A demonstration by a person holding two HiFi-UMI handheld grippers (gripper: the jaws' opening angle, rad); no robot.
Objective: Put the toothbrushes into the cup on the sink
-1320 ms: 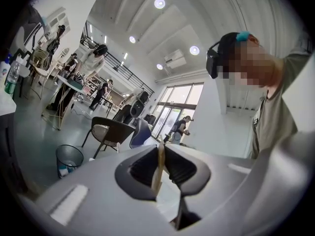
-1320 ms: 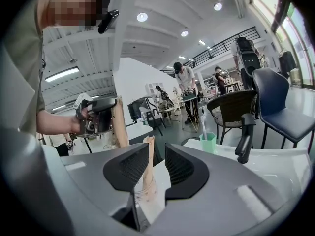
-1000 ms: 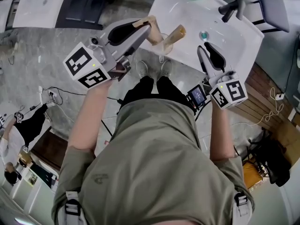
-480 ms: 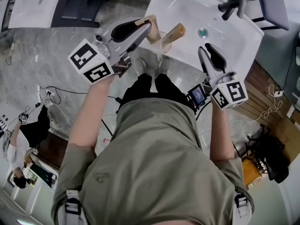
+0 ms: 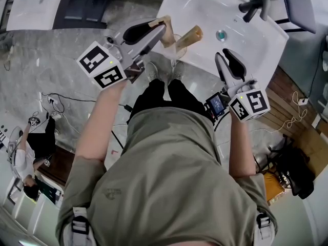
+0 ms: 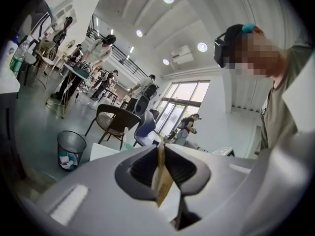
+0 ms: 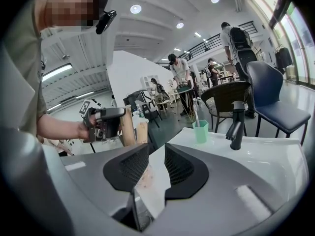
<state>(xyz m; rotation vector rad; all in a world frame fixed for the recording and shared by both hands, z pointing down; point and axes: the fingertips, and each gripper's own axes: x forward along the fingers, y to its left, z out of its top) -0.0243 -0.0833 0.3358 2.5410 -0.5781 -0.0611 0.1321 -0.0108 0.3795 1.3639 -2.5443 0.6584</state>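
From the head view I look steeply down over my operator's shoulders at a white sink (image 5: 205, 14) just ahead. My left gripper (image 5: 160, 28) reaches level toward the sink's near left corner. Its jaws are closed narrow on a flat tan toothbrush pack (image 5: 165, 23). In the left gripper view the pack shows edge-on, pinched between the two dark pads.

Just right of the held pack, a second tan pack (image 5: 190, 36) leans in what looks like a clear cup (image 5: 177, 46) on the sink's near left edge. I cannot tell whether the held pack touches that cup.

My right gripper (image 5: 224, 54) hangs over the near edge of the sink, to the right, tilted slightly down. Its jaws stand a little apart with nothing between them; only the white sink rim shows through the gap in the right gripper view.

At the far side of the sink stands a green cup (image 7: 200, 132) with a toothbrush (image 7: 196, 114) upright in it. A black tap (image 7: 235, 124) stands to its right.
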